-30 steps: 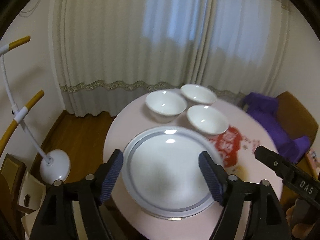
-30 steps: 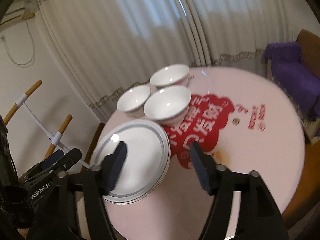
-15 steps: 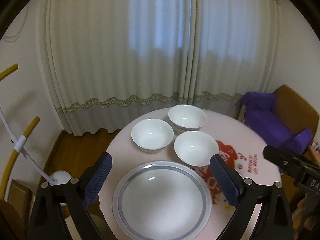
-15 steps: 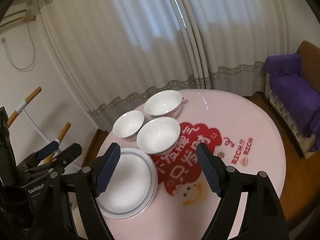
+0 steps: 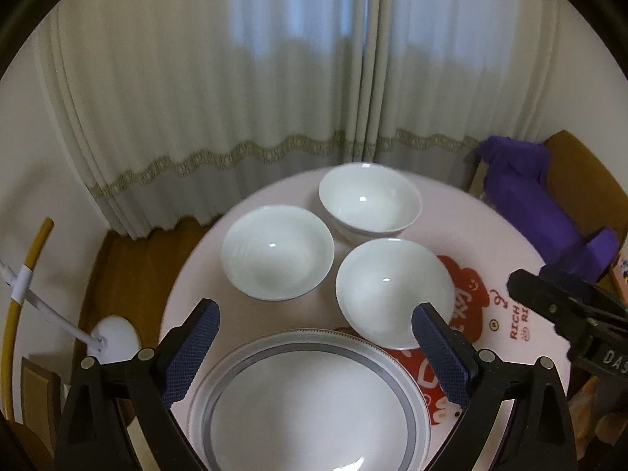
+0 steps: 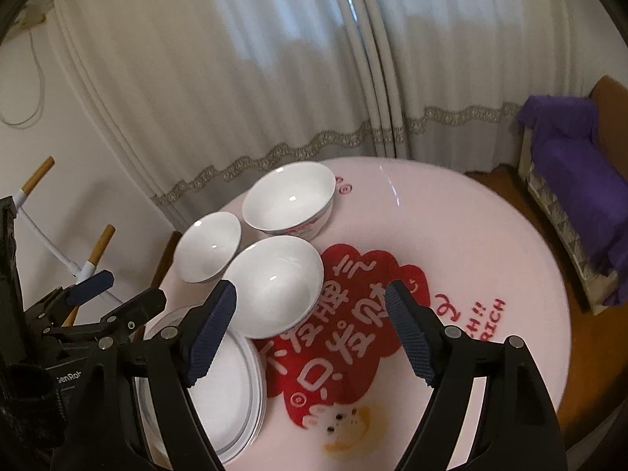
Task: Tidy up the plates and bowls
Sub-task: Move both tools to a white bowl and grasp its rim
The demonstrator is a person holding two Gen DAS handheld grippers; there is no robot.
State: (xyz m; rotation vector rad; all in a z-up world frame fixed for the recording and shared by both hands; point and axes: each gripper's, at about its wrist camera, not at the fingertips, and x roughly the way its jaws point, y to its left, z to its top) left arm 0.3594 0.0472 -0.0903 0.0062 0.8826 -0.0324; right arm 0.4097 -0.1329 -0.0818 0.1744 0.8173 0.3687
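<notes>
Here your left gripper (image 5: 316, 347) hangs over the near edge of the round pink surface (image 5: 204, 294), jaws spread wide with nothing pinched. Its figure settled in the last half second, so say only that the jaws have just been opening. Between and below its fingers, at the bottom centre of the left view, lies the plate stack (image 5: 310, 404), white with a grey rim band, and your pads stand clear of it on both sides.

Above the plates sit three white bowls in a tight cluster: the left bowl (image 5: 278, 257) at mid-frame, the far bowl (image 5: 370, 202) toward the curtain (image 5: 274, 78), and the near bowl (image 5: 393, 292) at right of centre, just beside the plates' upper right edge. The right finger of your left gripper overlaps the near bowl's lower rim in the picture; whether they touch you cannot tell.

Your right gripper (image 6: 310, 335) is also open, fairly wide and empty, its jaws having just been opening too. In its view the near bowl (image 6: 274, 284) sits between the fingertips toward the left one, above the red print (image 6: 345, 337). The plate stack (image 6: 227, 392) lies at lower left, partly behind the left finger. Your left gripper's black frame shows at the left edge there.
</notes>
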